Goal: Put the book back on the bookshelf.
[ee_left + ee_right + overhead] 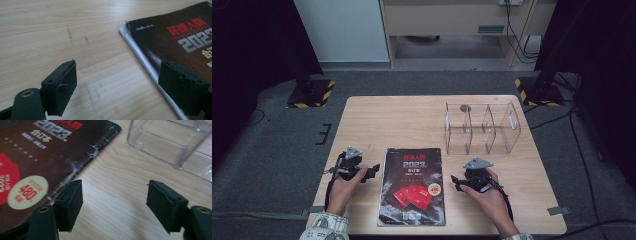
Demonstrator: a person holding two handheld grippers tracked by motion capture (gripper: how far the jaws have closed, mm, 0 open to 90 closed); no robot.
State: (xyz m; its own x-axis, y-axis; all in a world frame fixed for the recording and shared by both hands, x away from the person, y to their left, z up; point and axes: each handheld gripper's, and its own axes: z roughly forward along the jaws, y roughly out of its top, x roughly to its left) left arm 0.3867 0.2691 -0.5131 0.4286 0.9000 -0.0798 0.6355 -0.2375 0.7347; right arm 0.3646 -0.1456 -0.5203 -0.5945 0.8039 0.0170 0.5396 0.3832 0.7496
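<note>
Work barely begun: my left gripper [373, 171] and right gripper [455, 181], jaws apart and empty, flank the untouched magazine [413, 186] lying flat on the tabletop [402, 120].

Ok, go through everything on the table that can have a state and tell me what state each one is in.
Book: closed, flat on the table, cover up, spine edge worn.
Organizer: clear, upright, nothing in its compartments.
Left gripper: jaws open, nothing between them, beside the book's left edge.
Right gripper: jaws open, nothing between them, beside the book's right edge.
</note>
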